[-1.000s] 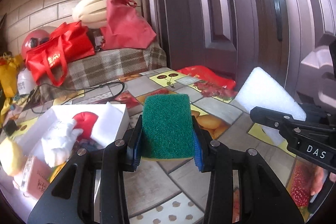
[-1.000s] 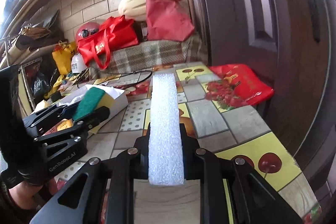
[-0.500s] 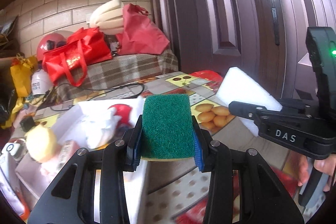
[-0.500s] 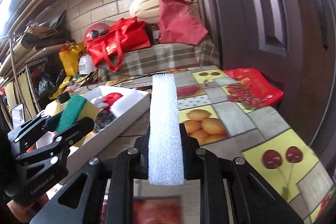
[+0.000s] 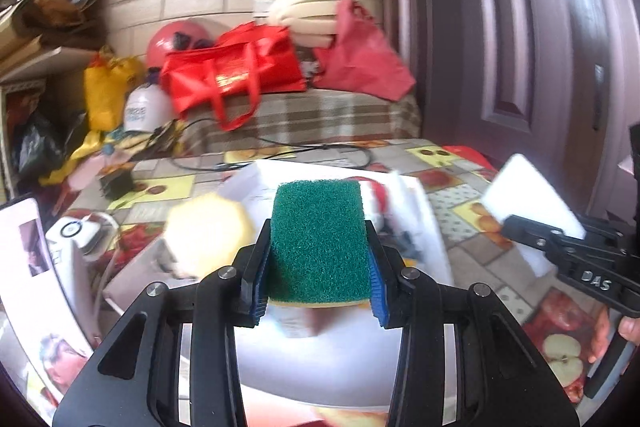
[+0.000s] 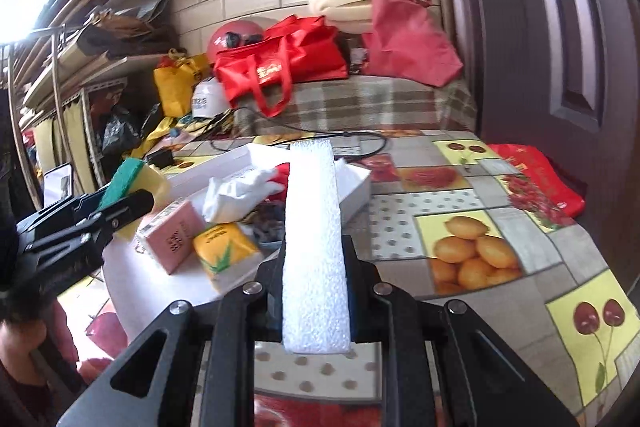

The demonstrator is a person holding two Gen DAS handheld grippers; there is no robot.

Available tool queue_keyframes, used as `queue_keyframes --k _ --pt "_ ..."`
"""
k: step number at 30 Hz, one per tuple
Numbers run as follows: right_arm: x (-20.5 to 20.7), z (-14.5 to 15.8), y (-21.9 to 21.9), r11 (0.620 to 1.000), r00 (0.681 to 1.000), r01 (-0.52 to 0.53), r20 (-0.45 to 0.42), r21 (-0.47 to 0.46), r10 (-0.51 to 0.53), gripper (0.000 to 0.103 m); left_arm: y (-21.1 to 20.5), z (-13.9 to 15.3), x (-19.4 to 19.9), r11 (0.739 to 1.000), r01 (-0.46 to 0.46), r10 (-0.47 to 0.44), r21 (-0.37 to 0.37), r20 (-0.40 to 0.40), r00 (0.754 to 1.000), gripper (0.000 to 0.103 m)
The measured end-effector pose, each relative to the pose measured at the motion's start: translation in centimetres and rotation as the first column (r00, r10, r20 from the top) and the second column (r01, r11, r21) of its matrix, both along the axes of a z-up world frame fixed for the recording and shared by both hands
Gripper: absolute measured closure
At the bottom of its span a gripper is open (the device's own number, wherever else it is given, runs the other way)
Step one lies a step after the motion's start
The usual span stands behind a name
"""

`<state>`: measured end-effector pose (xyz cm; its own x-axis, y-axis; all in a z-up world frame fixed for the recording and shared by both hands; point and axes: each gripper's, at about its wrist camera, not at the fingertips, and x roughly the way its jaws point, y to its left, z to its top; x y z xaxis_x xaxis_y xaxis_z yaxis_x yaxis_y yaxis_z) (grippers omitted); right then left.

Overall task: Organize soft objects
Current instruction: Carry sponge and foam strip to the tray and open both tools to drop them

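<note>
While carrying two pieces over the box, looks to be mid-transport, with nothing released yet. Left gripper (image 5: pixel 318 255) closed tight on a green-faced scouring sponge with a yellow underside (image 5: pixel 320 239), blue pads pressing both edges, sponge standing proud of the fingers above the near part of a shallow white cardboard box (image 5: pixel 432 227). Right gripper (image 6: pixel 316 279) squeezed fully down on a long white foam strip (image 6: pixel 314 227), held on edge and jutting forward over the box's right side. Inside the box: a white cloth glove (image 6: pixel 240 195), a pink wrapped packet (image 6: pixel 172 235) and a yellow tissue pack (image 6: pixel 224 251), with a pale yellow round sponge (image 5: pixel 208 235) toward the left. Box resting on the fruit-patterned counter (image 6: pixel 460 255). Next, probably: lower each load onto a free patch of the box floor, then ease the jaws apart. Worth minding the strip's length, likely better laid along the box than across it, and keeping the two grippers from crossing.
</note>
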<state>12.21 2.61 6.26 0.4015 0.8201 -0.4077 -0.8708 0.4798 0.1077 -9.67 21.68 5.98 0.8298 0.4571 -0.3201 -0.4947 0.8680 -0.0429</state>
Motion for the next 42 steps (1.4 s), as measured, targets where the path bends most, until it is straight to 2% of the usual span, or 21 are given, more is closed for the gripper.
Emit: queue_keyframes --k 5,13,20,25,30,35,42 --pt "-0.2 -0.2 1.8 1.0 1.0 -0.022 -0.019 -0.007 0.022 0.084 2.3 -0.4 -0.2 0.997 -0.049 0.049 -0.051 -0.005 0.999 0.064" --pt "-2.1 -0.4 4.6 0.996 0.996 -0.09 -0.026 -0.025 0.089 0.084 3.2 -0.5 1.1 0.996 -0.073 0.071 -0.044 -0.026 0.997 0.064" --pt "-3.5 -0.4 7.2 0.989 0.99 -0.142 -0.03 -0.032 0.141 0.084 5.0 -0.8 2.4 0.991 -0.09 0.085 -0.102 -0.057 0.995 0.064" --pt "-4.5 -0.5 9.4 0.979 0.981 -0.192 -0.02 -0.069 0.192 0.084 5.3 -0.6 3.2 0.992 -0.098 0.096 -0.08 -0.038 0.995 0.063" --pt "-3.7 -0.8 10.7 0.979 0.982 -0.185 -0.043 -0.085 0.182 0.084 6.0 -0.5 4.4 0.992 -0.109 0.107 -0.07 -0.04 0.993 0.063" --pt "-2.4 -1.1 11.3 0.984 0.984 -0.16 -0.099 -0.084 0.151 0.084 6.8 -0.8 5.6 0.989 -0.113 0.105 -0.091 -0.095 0.99 0.063" --pt "-2.7 -1.2 11.7 0.982 0.985 -0.16 -0.087 -0.101 0.152 0.083 6.3 -0.9 5.8 0.99 -0.118 0.11 -0.073 -0.105 0.988 0.063"
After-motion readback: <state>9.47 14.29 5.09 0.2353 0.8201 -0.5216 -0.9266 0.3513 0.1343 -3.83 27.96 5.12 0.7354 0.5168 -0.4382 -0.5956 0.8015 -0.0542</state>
